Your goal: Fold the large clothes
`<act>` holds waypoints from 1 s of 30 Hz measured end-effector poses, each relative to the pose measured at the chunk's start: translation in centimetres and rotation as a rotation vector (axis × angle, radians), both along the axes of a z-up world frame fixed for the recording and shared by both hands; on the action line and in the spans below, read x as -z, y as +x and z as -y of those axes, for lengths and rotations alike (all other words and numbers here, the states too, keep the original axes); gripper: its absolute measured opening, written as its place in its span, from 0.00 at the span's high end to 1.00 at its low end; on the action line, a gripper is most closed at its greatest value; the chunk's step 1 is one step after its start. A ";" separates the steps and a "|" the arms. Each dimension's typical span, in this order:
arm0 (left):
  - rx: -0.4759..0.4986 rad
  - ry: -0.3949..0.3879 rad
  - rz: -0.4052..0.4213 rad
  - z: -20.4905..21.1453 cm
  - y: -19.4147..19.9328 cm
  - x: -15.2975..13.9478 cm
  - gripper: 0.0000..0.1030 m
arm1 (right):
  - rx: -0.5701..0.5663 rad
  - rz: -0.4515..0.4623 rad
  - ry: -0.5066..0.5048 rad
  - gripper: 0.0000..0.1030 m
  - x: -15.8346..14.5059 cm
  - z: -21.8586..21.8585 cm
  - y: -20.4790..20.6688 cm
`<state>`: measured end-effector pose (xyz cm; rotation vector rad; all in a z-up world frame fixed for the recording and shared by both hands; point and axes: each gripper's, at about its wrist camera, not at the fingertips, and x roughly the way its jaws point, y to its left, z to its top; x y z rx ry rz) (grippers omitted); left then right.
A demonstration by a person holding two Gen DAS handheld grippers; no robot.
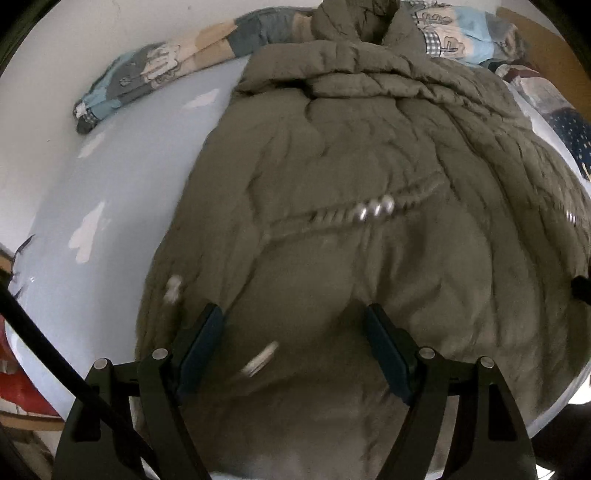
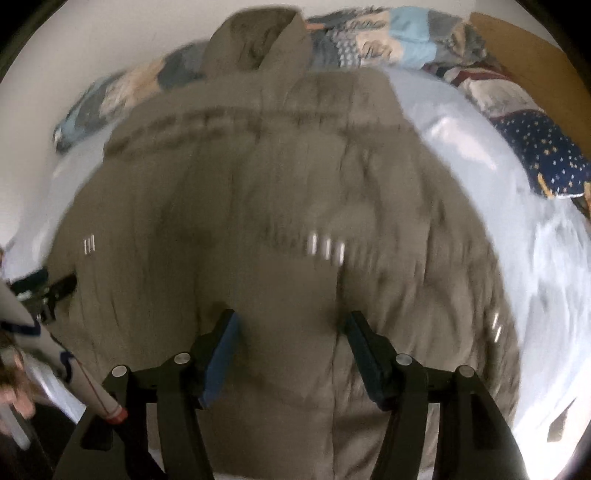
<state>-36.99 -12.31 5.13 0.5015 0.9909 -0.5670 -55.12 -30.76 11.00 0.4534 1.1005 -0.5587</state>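
A large olive padded coat (image 1: 351, 184) lies spread on the pale blue bed sheet (image 1: 122, 177), its hood (image 1: 354, 26) toward the wall and the patchwork quilt (image 1: 155, 70) bunched just beyond it. Both grippers hang above the coat's lower part: the left gripper (image 1: 293, 334) has its fingers spread with nothing between them, and the right gripper (image 2: 290, 339) likewise stands parted and empty over the fabric. This looks like the stage between folds, with the hands travelling toward a fresh hold; the next move likely calls for lowering onto the hem or a side edge of the coat and pinching thick fabric on both sides evenly. The right wrist view is heavily smeared, so seams and snaps there are hard to read. The coat's hem is cut off behind the gripper bodies.
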 end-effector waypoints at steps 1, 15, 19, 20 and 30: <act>0.005 -0.012 0.001 -0.8 -0.5 -0.3 0.24 | -0.002 -0.002 0.002 0.35 0.3 -0.6 -0.9; -0.384 -0.348 -0.312 -16.4 5.0 -1.2 0.21 | 0.467 0.199 0.080 0.27 -3.1 6.8 -17.2; -0.387 -0.414 -0.395 -16.8 4.6 -0.2 0.21 | 0.553 0.213 0.163 0.27 -1.3 8.2 -19.7; -0.372 -0.420 -0.406 -16.5 4.4 -0.1 0.21 | 0.566 0.231 0.194 0.27 -1.0 8.3 -20.1; -0.242 -0.347 -0.340 -13.3 2.4 0.0 0.35 | 0.594 0.322 0.382 0.27 2.4 8.6 -18.6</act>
